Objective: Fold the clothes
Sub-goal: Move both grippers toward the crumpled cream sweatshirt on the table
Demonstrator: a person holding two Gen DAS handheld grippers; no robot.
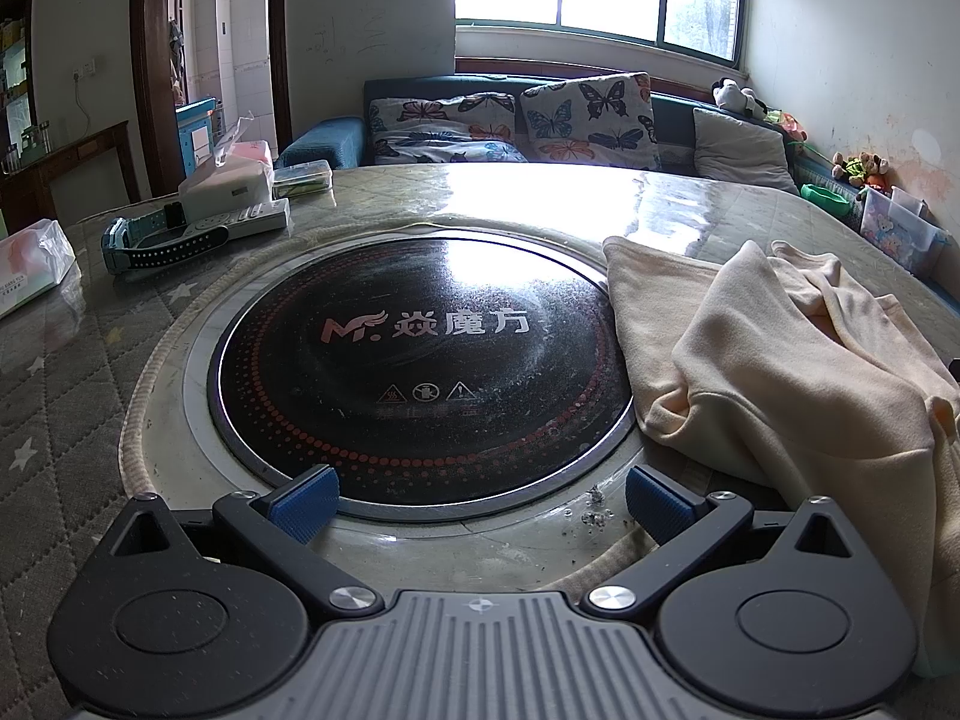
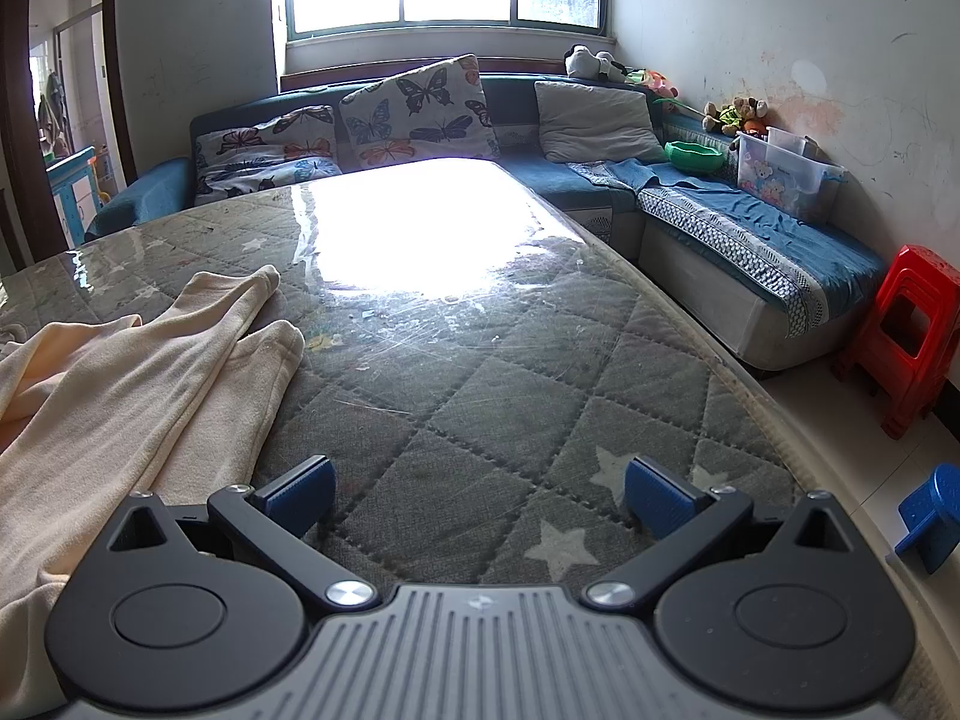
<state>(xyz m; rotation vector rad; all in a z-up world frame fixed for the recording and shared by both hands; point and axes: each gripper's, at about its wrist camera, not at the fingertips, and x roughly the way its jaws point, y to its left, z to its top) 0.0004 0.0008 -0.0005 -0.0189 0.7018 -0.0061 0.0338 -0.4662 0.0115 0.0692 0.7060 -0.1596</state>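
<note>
1. Between both grippers, on the counter (image 2: pixel 480 396): cream garment (image 1: pixel 780 360) lying rumpled, partly over the black hotplate (image 1: pixel 420 360).
2. Left gripper (image 1: pixel 477 501), right gripper (image 2: pixel 480 495): fingers apart, holding nothing.
3. Pinch opposite hems; pull flat before folding.

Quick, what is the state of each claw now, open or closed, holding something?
Left claw: open, holding nothing; the cream garment lies to its right.
Right claw: open, holding nothing.
</note>
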